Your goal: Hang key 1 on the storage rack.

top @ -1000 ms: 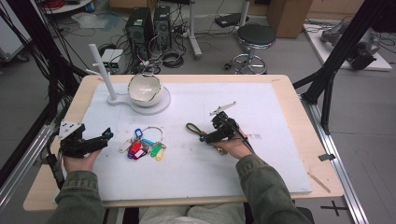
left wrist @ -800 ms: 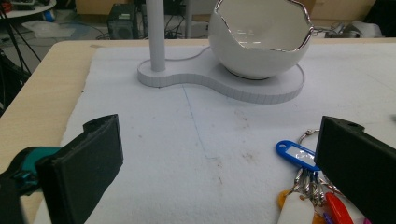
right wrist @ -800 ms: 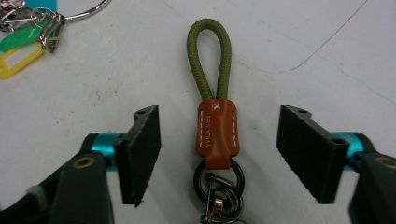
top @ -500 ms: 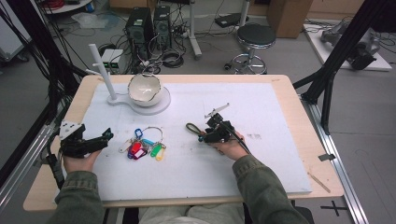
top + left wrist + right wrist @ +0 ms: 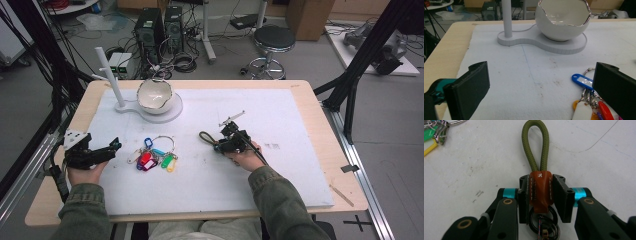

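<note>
Right gripper view: right gripper [image 5: 541, 195] just closed on cord keychain [image 5: 537, 167].

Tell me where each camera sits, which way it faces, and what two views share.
High view: above the person's side, looking forward and down on the table; both forearms, left gripper, right gripper.
Left gripper view: on that gripper, looking along its open jaws toward the white bowl.
Right gripper view: on that gripper, looking down its jaws, just closed on the leather keychain strap.
Shared: the bunch of key tags shows in all three views.
</note>
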Demonstrator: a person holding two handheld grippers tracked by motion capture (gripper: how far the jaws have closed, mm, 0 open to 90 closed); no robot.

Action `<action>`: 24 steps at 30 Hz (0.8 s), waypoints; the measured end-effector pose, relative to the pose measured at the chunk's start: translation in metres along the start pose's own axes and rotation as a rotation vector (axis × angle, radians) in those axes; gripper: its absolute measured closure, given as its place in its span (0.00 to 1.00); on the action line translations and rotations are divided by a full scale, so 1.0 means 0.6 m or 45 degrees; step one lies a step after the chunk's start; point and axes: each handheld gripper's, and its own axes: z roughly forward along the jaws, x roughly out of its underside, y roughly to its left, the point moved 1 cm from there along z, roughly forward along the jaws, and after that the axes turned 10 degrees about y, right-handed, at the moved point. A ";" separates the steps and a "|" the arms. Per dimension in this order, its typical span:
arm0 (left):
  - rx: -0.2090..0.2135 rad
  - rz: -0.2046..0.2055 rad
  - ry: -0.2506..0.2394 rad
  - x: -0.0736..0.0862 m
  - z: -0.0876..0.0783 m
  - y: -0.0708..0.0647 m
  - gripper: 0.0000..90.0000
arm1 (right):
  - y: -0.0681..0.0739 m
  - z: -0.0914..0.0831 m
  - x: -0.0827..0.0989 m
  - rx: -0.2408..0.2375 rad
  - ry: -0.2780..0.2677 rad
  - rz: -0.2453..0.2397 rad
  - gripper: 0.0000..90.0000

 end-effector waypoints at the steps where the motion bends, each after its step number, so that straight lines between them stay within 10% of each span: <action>1: 0.000 0.000 0.000 0.000 0.000 0.000 0.02 | -0.001 -0.001 0.000 -0.002 -0.003 -0.001 0.79; 24: 0.004 0.000 -0.002 0.000 0.000 -0.001 0.02 | -0.011 -0.047 -0.001 -0.056 -0.087 0.096 0.84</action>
